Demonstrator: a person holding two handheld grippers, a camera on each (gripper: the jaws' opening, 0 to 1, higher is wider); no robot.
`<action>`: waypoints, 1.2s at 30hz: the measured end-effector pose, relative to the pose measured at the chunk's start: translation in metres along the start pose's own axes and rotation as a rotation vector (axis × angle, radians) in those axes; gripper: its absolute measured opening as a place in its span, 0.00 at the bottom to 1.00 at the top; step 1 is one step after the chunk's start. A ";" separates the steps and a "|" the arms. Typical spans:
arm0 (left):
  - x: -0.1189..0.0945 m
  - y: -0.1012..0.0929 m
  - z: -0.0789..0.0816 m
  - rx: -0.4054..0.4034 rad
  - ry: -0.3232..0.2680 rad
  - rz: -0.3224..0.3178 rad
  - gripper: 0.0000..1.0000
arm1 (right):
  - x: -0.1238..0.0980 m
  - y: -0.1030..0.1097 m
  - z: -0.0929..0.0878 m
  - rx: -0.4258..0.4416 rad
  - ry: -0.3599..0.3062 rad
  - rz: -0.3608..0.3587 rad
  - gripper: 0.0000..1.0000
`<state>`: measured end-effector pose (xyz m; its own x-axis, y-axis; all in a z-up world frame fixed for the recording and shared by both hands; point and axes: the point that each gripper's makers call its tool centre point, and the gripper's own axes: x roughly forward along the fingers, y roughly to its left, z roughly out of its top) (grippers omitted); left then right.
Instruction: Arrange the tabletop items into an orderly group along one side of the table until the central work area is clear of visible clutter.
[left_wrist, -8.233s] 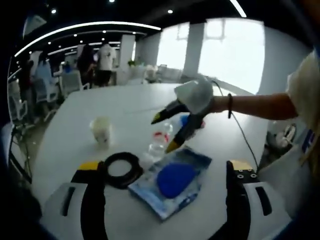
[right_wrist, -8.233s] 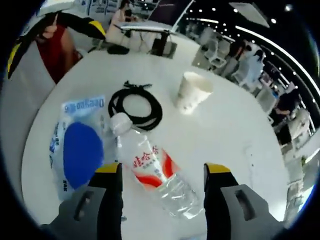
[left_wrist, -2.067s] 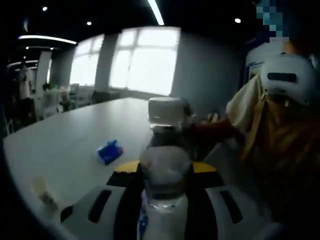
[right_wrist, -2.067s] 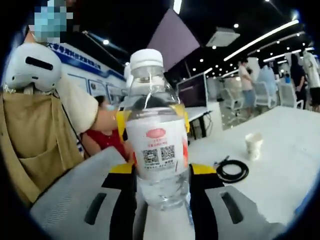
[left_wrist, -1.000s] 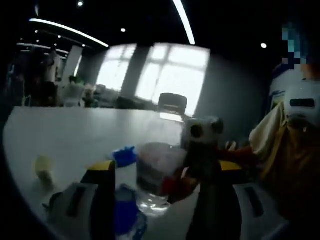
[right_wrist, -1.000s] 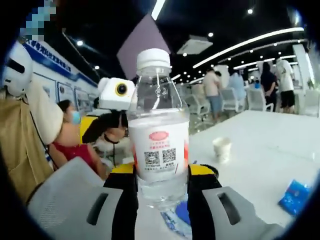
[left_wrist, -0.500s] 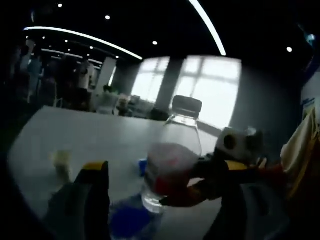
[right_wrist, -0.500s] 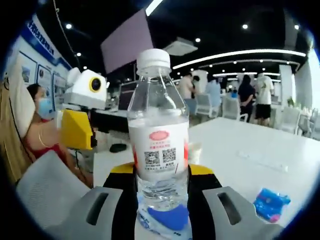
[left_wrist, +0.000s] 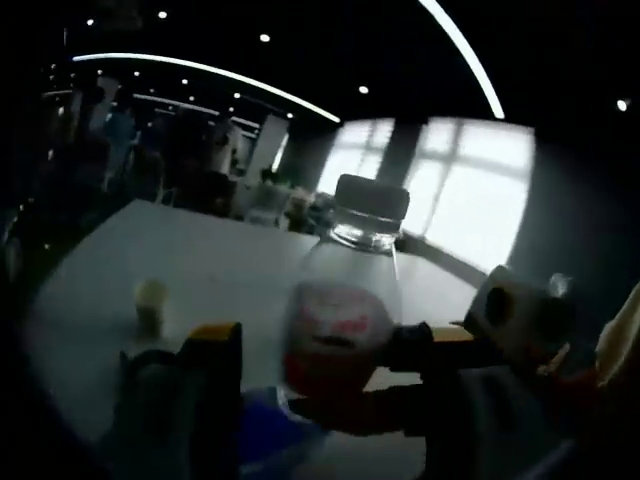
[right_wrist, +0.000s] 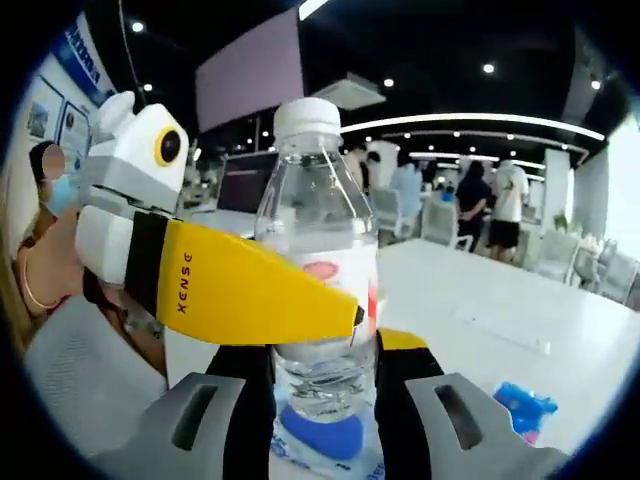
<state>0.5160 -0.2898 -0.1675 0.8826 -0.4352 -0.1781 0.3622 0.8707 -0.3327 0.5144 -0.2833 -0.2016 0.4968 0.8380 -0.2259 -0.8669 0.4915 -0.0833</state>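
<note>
Water bottle (right_wrist: 318, 270): upright, clamped between the right tool's two jaws, white cap on top, red and white label with a QR code; raised above the white counter (right_wrist: 470, 300).
Right tool (right_wrist: 322, 345): closed tight on the water bottle's lower body, yellow pads pressed to either side of it.
Left tool (left_wrist: 320, 345): jaws spread wide, bottle (left_wrist: 345, 300) standing between them; touching or not, cannot tell in the dim left gripper view.
Left tool in the right gripper view (right_wrist: 345, 315): reaches in from the left, yellow finger (right_wrist: 250, 290) lying across the front of the bottle's label.
Right tool in the left gripper view (left_wrist: 400, 375): comes in from the right, dark jaws around the bottle's base.
Blue-printed packet (right_wrist: 318, 430): flat on the counter, seen low behind the bottle's base between the right tool's jaws.
Small blue pack (right_wrist: 522, 408): on the counter to the right, well apart from the bottle.
Paper cup (left_wrist: 150, 303): upright on the counter at the left of the left gripper view, well apart from the bottle.
Background: people standing (right_wrist: 485, 215) among office chairs beyond the counter; a seated person in red (right_wrist: 50, 250) at the left edge.
</note>
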 end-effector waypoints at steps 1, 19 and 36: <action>0.000 0.001 -0.001 0.006 0.005 0.009 0.61 | 0.000 0.001 0.000 -0.014 0.001 -0.007 0.37; -0.010 0.006 -0.001 0.105 -0.053 0.084 0.37 | 0.002 0.007 0.003 -0.058 0.015 -0.066 0.38; -0.011 0.014 0.005 0.136 -0.058 0.110 0.35 | 0.012 0.013 0.012 -0.170 -0.003 -0.057 0.43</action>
<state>0.5130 -0.2717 -0.1655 0.9336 -0.3247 -0.1512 0.2960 0.9371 -0.1851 0.5095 -0.2642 -0.1939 0.5455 0.8106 -0.2132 -0.8316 0.4915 -0.2587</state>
